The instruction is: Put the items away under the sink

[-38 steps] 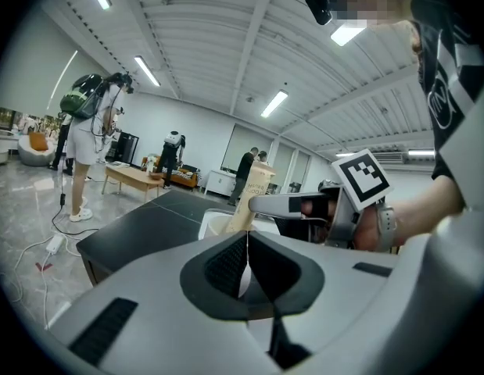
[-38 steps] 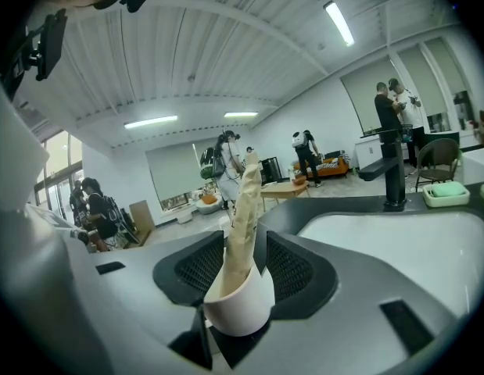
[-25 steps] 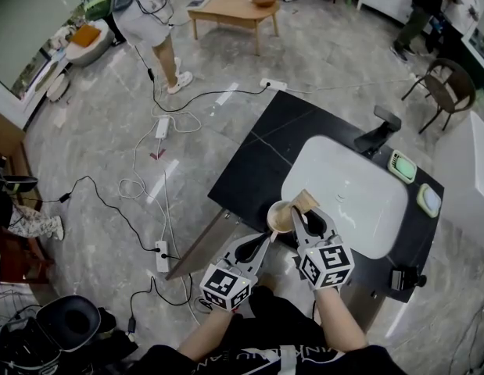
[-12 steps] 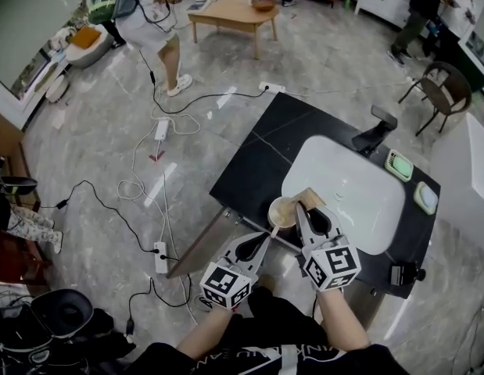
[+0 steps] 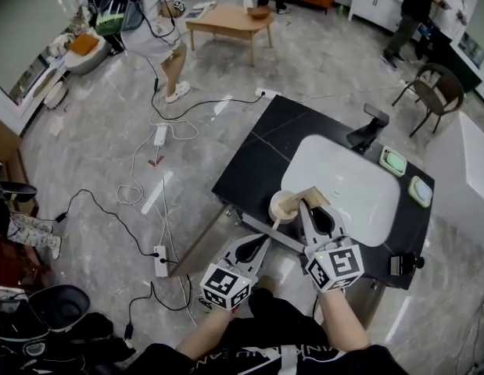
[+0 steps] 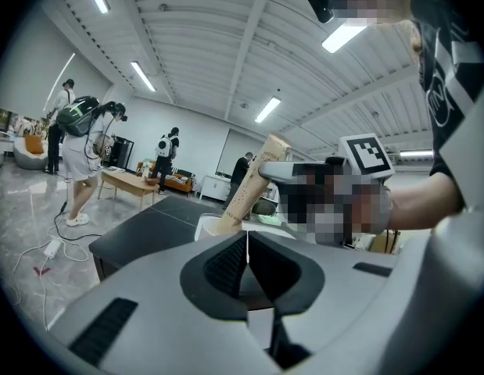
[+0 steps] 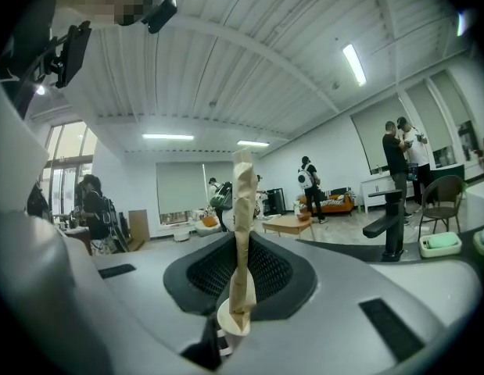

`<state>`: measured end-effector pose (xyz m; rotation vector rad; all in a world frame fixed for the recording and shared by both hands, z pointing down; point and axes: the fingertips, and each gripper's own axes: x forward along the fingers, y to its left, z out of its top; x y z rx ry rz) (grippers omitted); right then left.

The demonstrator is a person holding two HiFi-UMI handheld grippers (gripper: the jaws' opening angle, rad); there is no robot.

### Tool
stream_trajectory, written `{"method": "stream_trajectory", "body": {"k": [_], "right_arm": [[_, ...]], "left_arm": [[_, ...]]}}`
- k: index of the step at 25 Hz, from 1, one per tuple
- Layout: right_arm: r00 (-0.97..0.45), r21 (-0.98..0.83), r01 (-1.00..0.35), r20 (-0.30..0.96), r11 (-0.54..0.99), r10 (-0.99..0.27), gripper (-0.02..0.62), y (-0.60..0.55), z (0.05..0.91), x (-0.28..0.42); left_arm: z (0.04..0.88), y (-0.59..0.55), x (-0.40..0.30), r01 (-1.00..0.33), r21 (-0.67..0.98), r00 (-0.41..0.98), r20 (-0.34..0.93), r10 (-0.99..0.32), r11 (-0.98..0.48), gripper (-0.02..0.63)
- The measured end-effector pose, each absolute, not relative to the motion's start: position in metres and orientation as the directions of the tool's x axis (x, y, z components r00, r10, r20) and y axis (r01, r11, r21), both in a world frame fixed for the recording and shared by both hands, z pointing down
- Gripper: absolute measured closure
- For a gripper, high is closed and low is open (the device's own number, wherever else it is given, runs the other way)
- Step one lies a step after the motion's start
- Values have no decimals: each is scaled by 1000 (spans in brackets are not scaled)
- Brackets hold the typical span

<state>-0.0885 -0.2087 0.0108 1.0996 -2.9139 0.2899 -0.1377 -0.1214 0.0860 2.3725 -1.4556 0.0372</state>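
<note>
A tan paper-wrapped package [image 5: 292, 204] with a pale round end hangs over the front edge of the black counter [image 5: 261, 151], beside the white sink basin [image 5: 355, 198]. My right gripper [image 5: 306, 208] is shut on it; its jaws have just been closing on the wrap. In the right gripper view the crumpled tan package [image 7: 243, 233] stands upright, pinched between the pads of the right gripper [image 7: 242, 287]. My left gripper [image 5: 265, 242] sits lower left of it, shut and empty. The left gripper view has the left gripper [image 6: 247, 237] with jaws together and the tilted package [image 6: 249, 186] ahead.
A black faucet [image 5: 368, 130] and two green soap dishes [image 5: 392, 162] [image 5: 420, 191] sit at the sink's far side. A grey cabinet door [image 5: 196, 247] stands open below the counter. Cables and a power strip [image 5: 159, 252] lie on the floor at left. People stand further back.
My right gripper has risen with the tan package, which now sits higher against the counter edge. The left gripper has shifted slightly, still shut.
</note>
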Motion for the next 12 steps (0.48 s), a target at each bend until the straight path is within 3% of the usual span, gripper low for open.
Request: {"method": "stream_trajectory", "body": {"k": [12], "right_arm": [[-735, -157, -670, 4, 725, -678, 541, -164, -20, -83]], "left_arm": [[73, -83, -137, -861, 267, 486, 184, -854, -433, 595]]}}
